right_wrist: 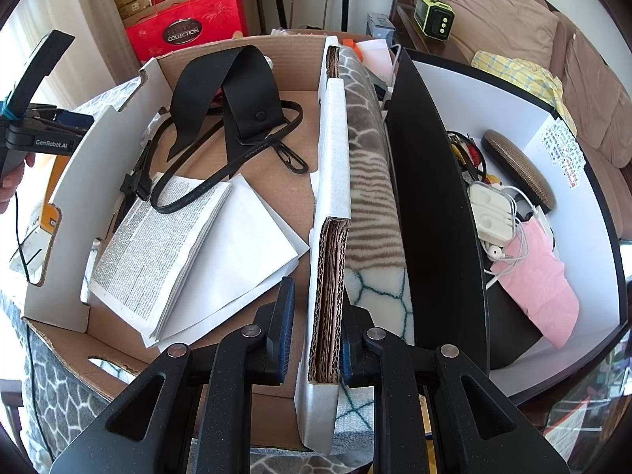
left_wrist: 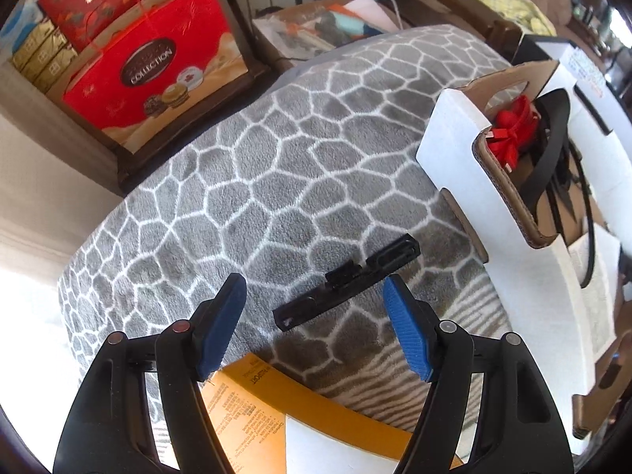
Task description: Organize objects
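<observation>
On the grey patterned blanket (left_wrist: 276, 166), a black clip (left_wrist: 347, 282) is lying between the left gripper's (left_wrist: 316, 316) spread fingers — untouched — while the right gripper (right_wrist: 316, 331) is pinching the cardboard box wall (right_wrist: 330, 245).

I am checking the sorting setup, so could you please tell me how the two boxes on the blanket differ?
The cardboard box is brown inside with white outer faces; the black box is black outside, white inside. The cardboard box holds a black strap and printed papers; the black box holds earphones, cables and a pink cloth. Both stand open-topped, side by side.
</observation>
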### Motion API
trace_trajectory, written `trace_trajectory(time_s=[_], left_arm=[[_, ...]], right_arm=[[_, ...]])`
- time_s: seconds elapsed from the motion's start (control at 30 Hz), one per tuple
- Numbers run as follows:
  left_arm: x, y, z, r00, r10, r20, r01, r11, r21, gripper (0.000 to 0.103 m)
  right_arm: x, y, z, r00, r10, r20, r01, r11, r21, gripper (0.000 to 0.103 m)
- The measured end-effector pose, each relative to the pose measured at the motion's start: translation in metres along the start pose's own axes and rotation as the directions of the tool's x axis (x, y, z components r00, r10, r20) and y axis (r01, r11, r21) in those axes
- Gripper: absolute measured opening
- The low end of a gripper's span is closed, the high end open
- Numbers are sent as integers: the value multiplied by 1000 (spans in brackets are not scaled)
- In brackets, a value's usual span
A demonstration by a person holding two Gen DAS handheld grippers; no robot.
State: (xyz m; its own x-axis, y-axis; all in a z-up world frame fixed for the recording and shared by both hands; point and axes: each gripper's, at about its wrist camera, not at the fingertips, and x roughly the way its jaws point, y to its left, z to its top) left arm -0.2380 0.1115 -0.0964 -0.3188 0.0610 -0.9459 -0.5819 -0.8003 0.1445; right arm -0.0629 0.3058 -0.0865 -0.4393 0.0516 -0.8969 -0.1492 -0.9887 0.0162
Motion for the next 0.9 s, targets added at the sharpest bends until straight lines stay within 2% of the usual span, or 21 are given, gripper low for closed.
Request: trace_trajectory(time_s=[0.07, 0.13, 0.2, 0.3, 0.53, 0.63, 0.67, 0.7, 0.83, 0.9], left_arm=[[4, -3, 2, 1000, 15, -8, -15, 1000, -1, 67], [6, -1, 4, 1000, -15, -16, 14, 999, -40, 63], [5, 3, 7, 998, -58, -17, 56, 994, -91, 50], [7, 11, 10, 993, -113, -14, 109, 980, -166, 39], [4, 10, 12, 992, -127, 19, 129, 969, -211, 23], [0, 14, 10, 985, -169, 42, 175, 952, -253, 15], [-2, 16, 9, 983, -176, 50, 183, 947, -263, 12], [-3, 17, 8, 981, -185, 59, 194, 942, -274, 5], [-9, 23, 3, 974, -210, 91, 228, 922, -312, 4], [-7, 21, 2, 980, -185, 77, 200, 932, -303, 4]], right_arm=[[0, 0, 0, 1000, 0, 0, 0, 1000, 0, 19], [0, 0, 0, 1000, 1, 0, -1, 1000, 1, 19], [0, 0, 0, 1000, 0, 0, 0, 1000, 0, 19], [0, 0, 0, 1000, -1, -1, 1, 1000, -1, 19], [0, -1, 0, 1000, -2, -1, 2, 1000, 0, 19], [0, -1, 0, 1000, -3, -1, 3, 1000, -1, 19], [0, -1, 0, 1000, -3, -2, 3, 1000, -1, 19], [0, -1, -1, 1000, -5, -2, 5, 1000, -2, 19], [0, -1, 0, 1000, -8, -3, 8, 1000, -2, 20], [0, -1, 0, 1000, -8, -3, 8, 1000, -2, 20]])
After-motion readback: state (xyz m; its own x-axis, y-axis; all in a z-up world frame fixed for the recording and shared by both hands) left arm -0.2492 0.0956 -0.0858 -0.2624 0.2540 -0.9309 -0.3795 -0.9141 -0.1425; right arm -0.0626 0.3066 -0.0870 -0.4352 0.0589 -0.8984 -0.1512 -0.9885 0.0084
